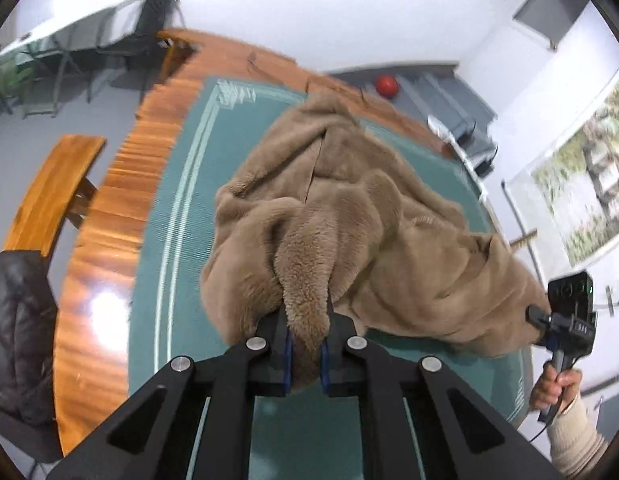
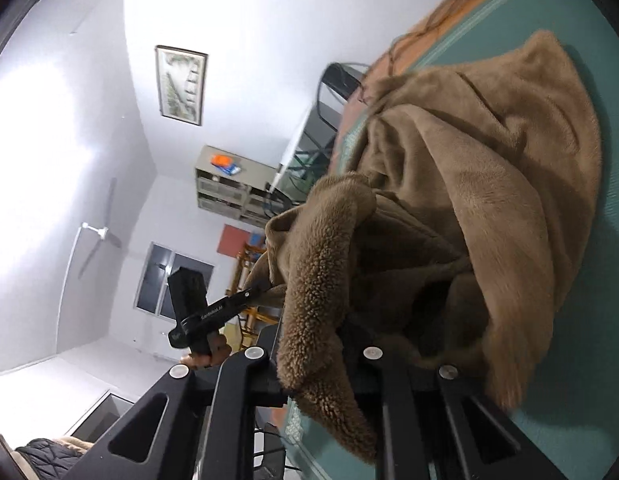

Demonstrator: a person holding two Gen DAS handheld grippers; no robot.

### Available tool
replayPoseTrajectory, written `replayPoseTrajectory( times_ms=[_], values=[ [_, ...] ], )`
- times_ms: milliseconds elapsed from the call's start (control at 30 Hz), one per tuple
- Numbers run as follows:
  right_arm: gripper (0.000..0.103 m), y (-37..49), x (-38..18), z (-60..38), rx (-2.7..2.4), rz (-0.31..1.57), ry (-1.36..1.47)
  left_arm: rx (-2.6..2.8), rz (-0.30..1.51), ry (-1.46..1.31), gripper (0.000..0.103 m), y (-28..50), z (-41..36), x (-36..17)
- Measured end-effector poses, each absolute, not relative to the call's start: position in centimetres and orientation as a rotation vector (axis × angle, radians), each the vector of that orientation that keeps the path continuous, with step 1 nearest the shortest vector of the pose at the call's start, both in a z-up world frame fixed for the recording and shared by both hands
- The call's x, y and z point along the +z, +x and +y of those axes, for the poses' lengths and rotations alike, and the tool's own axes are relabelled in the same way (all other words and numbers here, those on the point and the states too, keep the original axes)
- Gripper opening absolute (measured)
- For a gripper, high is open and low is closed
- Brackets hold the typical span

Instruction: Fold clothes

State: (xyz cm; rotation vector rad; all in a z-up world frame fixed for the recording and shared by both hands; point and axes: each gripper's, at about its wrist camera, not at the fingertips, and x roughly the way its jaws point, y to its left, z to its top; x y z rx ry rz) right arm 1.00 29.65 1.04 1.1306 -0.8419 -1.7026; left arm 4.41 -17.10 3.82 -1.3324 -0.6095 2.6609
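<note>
The left gripper pinches a thick fold of the brown fleece garment between its blue-padded fingers, the fabric filling the gap and bulging out above it toward twelve o'clock. From there the garment spreads in a rumpled heap over the green mat, which lies on the wooden table.

At four o'clock in the left wrist view, the right gripper bites into the garment's edge, gripped by a hand in a cream sleeve. In its own view, the right gripper has a fuzzy fold draped over and between its fingers; it grips the cloth, though the pads are hidden beneath it. The rest of the garment rises toward one o'clock over the green mat.

At nine o'clock in the right wrist view, the left gripper clamps another edge of the cloth. Farther out in the left wrist view, a wooden bench stands at nine o'clock, a dark jacket at eight, and a red ball at one.
</note>
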Motion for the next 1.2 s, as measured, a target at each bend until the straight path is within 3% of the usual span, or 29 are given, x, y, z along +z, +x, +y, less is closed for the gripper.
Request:
replayPoseTrajectory(
  times_ms=[133,200,267,400,433,467,500,533,800,900,1000,1100,1133,1200],
  values=[
    [0.016,3.7,4.3,32.1,-1.707,-0.855,1.024,2.794,-0.608,-1.114,0.011,8.4,-15.7,10.4],
    [0.007,5.3,7.3,33.7,-1.705,-0.838,0.929,2.849,-0.586,-0.987,0.011,10.5,-14.5,14.1],
    [0.007,7.2,10.8,35.4,-1.695,-0.811,0.814,2.886,-0.507,-0.881,0.011,12.3,-12.6,17.4],
    [0.011,10.4,14.0,37.1,-1.863,-0.529,0.765,2.928,-0.378,-0.830,0.011,14.8,-9.6,19.7],
    [0.025,11.3,14.1,37.4,-1.932,-0.448,0.782,2.938,-0.356,-0.834,0.011,15.2,-9.2,19.6],
    [0.065,11.5,13.2,37.0,-1.976,-0.375,0.817,2.946,-0.351,-0.850,0.011,15.6,-9.0,19.2],
    [0.090,11.7,12.2,36.6,-2.017,-0.300,0.853,2.948,-0.374,-0.881,0.011,15.9,-9.1,18.5],
    [0.103,11.5,10.8,35.8,-2.037,-0.237,0.884,2.950,-0.405,-0.911,0.011,16.2,-9.5,17.6],
    [0.102,10.0,1.7,29.7,-2.056,0.249,1.004,2.977,-0.665,-1.094,0.011,18.9,-13.4,11.2],
    [0.093,9.1,1.3,27.7,-2.002,0.356,1.004,2.976,-0.741,-1.123,0.011,19.7,-14.9,9.8],
    [0.078,8.3,0.9,25.6,-1.946,0.460,1.001,2.976,-0.778,-1.133,0.011,20.0,-15.9,8.8],
    [0.054,6.9,-1.1,23.2,-1.890,0.615,1.048,2.968,-0.811,-1.118,0.011,19.9,-16.6,8.5],
    [0.041,6.3,-2.2,22.5,-1.876,0.662,1.080,2.965,-0.815,-1.111,0.011,19.9,-16.7,8.5],
    [0.031,4.9,-4.4,21.5,-1.856,0.716,1.151,2.947,-0.816,-1.098,0.011,19.6,-16.8,8.7]
  ],
)
